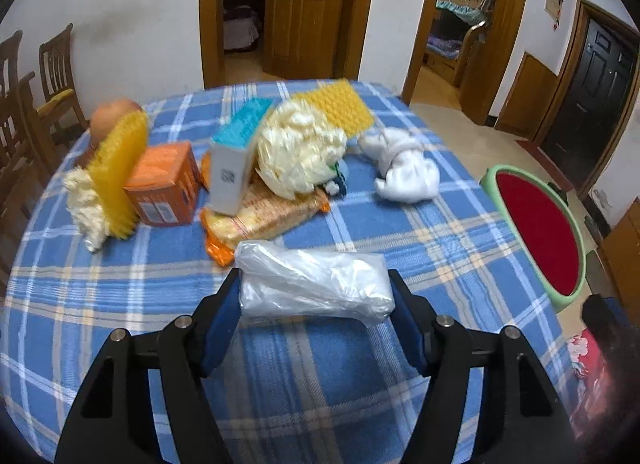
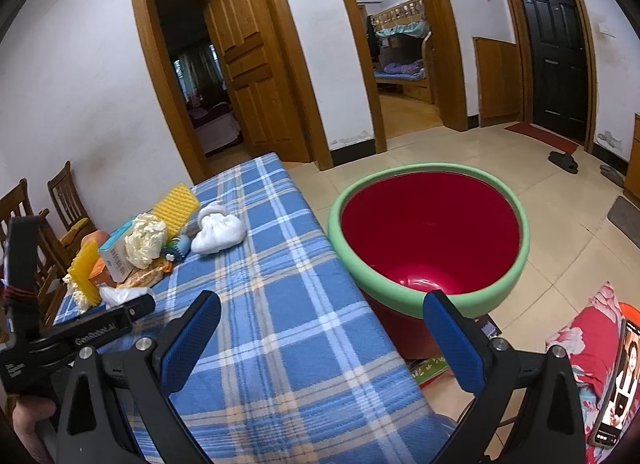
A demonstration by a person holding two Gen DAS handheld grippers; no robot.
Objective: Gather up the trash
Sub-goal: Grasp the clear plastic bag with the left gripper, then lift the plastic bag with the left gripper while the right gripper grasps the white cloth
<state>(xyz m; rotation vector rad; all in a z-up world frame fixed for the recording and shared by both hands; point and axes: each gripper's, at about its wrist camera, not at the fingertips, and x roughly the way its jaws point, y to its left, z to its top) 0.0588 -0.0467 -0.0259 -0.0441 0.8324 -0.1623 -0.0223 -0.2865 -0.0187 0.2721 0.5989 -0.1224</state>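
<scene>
A clear crumpled plastic bag (image 1: 316,284) lies on the blue plaid tablecloth (image 1: 320,384). My left gripper (image 1: 315,276) has its blue pads against both ends of the bag, shut on it. The same bag (image 2: 120,294) shows in the right wrist view, next to the left gripper's black body. My right gripper (image 2: 320,300) stands open and empty above the table's right edge. Just beyond it on the floor is a red bin with a green rim (image 2: 432,224), also visible as the bin (image 1: 536,224) to the right of the table.
Further back on the table lie an orange snack wrapper (image 1: 264,216), an orange box (image 1: 164,184), a white and teal box (image 1: 236,160), cream crumpled plastic (image 1: 300,148), white crumpled paper (image 1: 404,168) and yellow bristly pads (image 1: 116,176). Wooden chairs (image 1: 56,76) stand at left. A phone (image 2: 616,376) sits at lower right.
</scene>
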